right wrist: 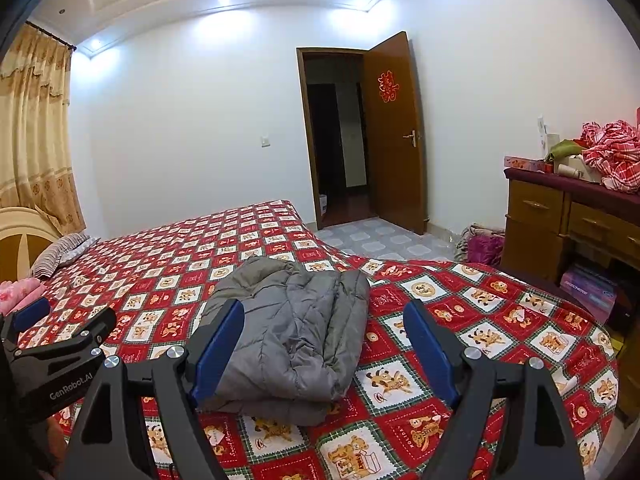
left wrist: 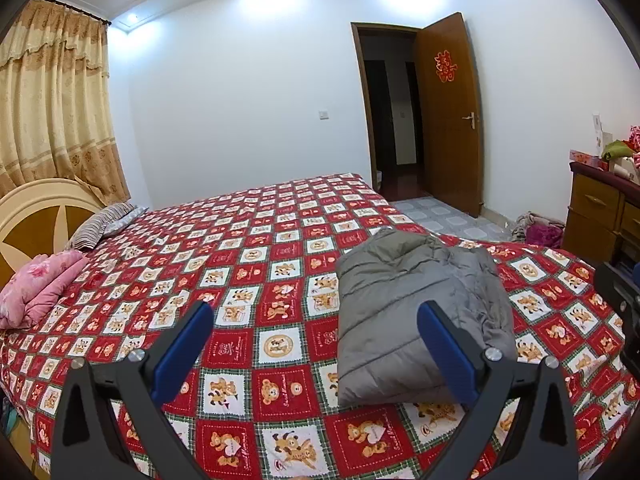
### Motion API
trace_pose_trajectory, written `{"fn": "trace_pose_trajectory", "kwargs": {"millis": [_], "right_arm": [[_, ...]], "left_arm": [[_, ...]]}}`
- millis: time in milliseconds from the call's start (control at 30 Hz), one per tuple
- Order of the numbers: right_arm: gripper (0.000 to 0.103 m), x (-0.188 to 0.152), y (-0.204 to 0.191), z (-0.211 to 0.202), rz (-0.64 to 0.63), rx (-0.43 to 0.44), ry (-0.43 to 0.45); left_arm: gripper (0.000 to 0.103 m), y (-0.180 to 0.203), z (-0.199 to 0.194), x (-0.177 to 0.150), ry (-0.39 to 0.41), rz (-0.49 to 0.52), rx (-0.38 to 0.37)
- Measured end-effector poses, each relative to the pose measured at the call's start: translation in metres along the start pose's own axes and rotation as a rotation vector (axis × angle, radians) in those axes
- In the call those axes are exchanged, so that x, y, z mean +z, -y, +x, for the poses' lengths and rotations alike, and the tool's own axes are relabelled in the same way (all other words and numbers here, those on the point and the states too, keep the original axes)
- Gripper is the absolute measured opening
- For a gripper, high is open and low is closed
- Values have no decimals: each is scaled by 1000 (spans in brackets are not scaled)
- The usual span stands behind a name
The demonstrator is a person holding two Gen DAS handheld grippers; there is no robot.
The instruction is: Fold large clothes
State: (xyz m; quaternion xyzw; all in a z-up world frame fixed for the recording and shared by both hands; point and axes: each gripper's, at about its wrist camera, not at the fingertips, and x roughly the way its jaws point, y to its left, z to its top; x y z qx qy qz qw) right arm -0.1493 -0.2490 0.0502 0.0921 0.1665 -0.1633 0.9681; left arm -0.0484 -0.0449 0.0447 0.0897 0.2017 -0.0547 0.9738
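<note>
A grey padded jacket (left wrist: 416,312) lies folded into a thick rectangle on the red bear-print bedspread (left wrist: 248,264). It also shows in the right wrist view (right wrist: 292,328). My left gripper (left wrist: 316,312) is open and empty, held above the bed just left of the jacket. My right gripper (right wrist: 324,312) is open and empty, held above the jacket's right side. The left gripper's body (right wrist: 56,356) shows at the left edge of the right wrist view. Neither gripper touches the jacket.
A pink folded quilt (left wrist: 36,288) and a striped pillow (left wrist: 100,224) lie near the headboard (left wrist: 36,216). A wooden dresser (right wrist: 572,220) with red checked cloth (right wrist: 612,152) stands right. Clothes (right wrist: 480,244) lie on the tiled floor by the open door (right wrist: 396,132).
</note>
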Motion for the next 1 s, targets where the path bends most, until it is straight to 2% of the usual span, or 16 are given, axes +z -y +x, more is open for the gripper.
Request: {"fn": "trace_pose_trajectory", "kwargs": {"millis": [333,567,700,833,1000], "right_arm": [[82,-2,1,4,1,1,-6],[82,-5,1,6,-3,0,-9],[82,-6,1,8,-3,-2,-13],[82,-8,2,12,-1,1,-25],[82,-10,2,16,-1,-4,-38]], "left_arm": [[103,-1,-1,0,4,-15,-29],[103,-8,12,-1,-63,-71,-128],[103,-8,10,-2,-52,-78,-154],[103,-7,8,-3,-24,-60,-116],[103,-11,14,-3,-48,-71,-89]]}}
